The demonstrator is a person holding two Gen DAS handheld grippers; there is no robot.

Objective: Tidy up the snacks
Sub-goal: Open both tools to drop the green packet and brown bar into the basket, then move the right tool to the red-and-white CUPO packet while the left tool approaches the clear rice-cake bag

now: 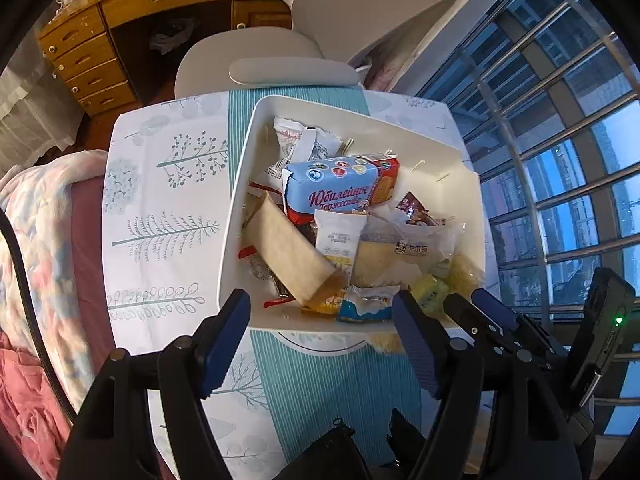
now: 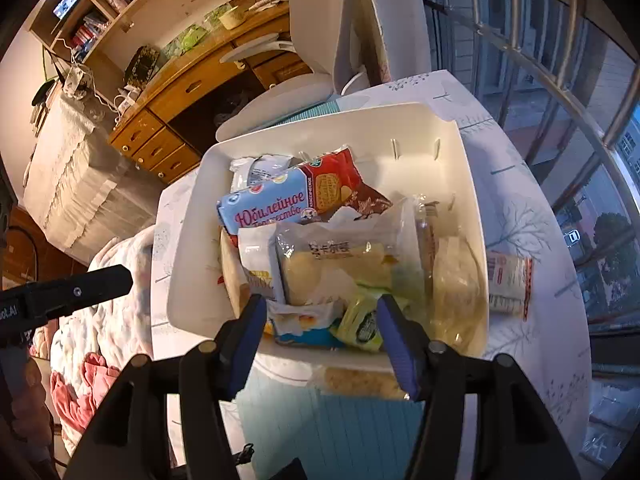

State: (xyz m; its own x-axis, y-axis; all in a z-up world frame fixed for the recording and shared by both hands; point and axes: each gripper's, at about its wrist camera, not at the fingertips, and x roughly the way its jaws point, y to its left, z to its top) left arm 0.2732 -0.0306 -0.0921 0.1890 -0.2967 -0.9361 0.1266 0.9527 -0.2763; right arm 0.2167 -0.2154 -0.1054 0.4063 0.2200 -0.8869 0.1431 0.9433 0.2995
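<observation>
Snacks [image 2: 336, 264] in crinkly, light, crushable wrappers fill the white bin [image 2: 460, 168] on the counter [image 1: 160, 200], best pinched at sealed ends; both grippers' fingers [image 2: 394, 340] hover open, empty.

A wooden desk [image 2: 192, 84] with drawers stands behind a pale chair [image 1: 256, 56]. A barred window [image 1: 560, 140] lies right; a patterned blanket [image 1: 36, 208] lies left.

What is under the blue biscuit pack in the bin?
The biscuit pack lies atop the pile in the bin. White wrappers and a tan packet poke out from beneath; whatever lies directly under it is covered.
</observation>
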